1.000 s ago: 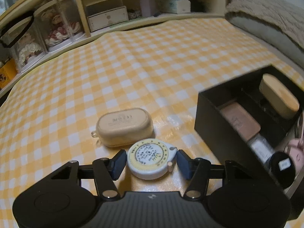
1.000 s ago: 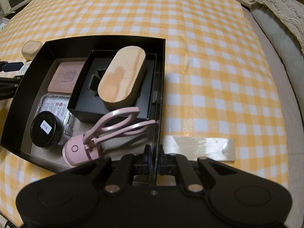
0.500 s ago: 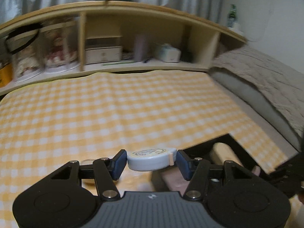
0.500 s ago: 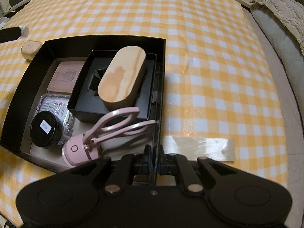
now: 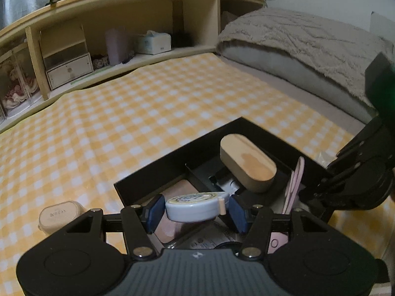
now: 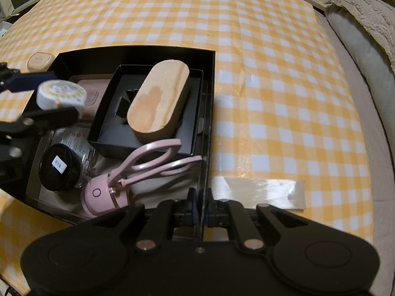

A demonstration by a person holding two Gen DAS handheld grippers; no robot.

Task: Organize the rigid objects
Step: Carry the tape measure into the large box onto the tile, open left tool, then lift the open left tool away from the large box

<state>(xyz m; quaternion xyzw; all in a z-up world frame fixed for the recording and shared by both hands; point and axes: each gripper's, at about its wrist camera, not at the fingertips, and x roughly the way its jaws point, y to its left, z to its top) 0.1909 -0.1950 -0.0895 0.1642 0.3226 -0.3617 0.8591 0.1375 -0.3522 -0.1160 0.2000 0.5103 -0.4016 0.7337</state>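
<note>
The left gripper (image 5: 196, 208) holds a round white tape measure (image 5: 195, 208) between its blue pads (image 5: 155, 209), its jaws closed on the case's sides, and carries it in the air above the left part of the black box (image 6: 209, 93). In the right wrist view the tape measure (image 6: 61, 95) hangs over a pink flat case (image 6: 95, 91) lying in the box. The right gripper (image 6: 200, 212) has its jaws pinched shut on the box's near right wall. Inside the box, a wooden oval block (image 6: 159, 101) rests in a smaller black tray (image 6: 108, 128); nearer the camera lie a pink eyelash curler (image 6: 138, 172), a black round jar (image 6: 59, 167) and a clear packet (image 6: 79, 143) partly under the jar. A beige rounded case (image 5: 61, 215) sits outside the box on the yellow checked cloth (image 6: 271, 74), just beyond its far left corner. A strip of clear tape (image 6: 259, 192) lies on the cloth beside the box's right wall.
</note>
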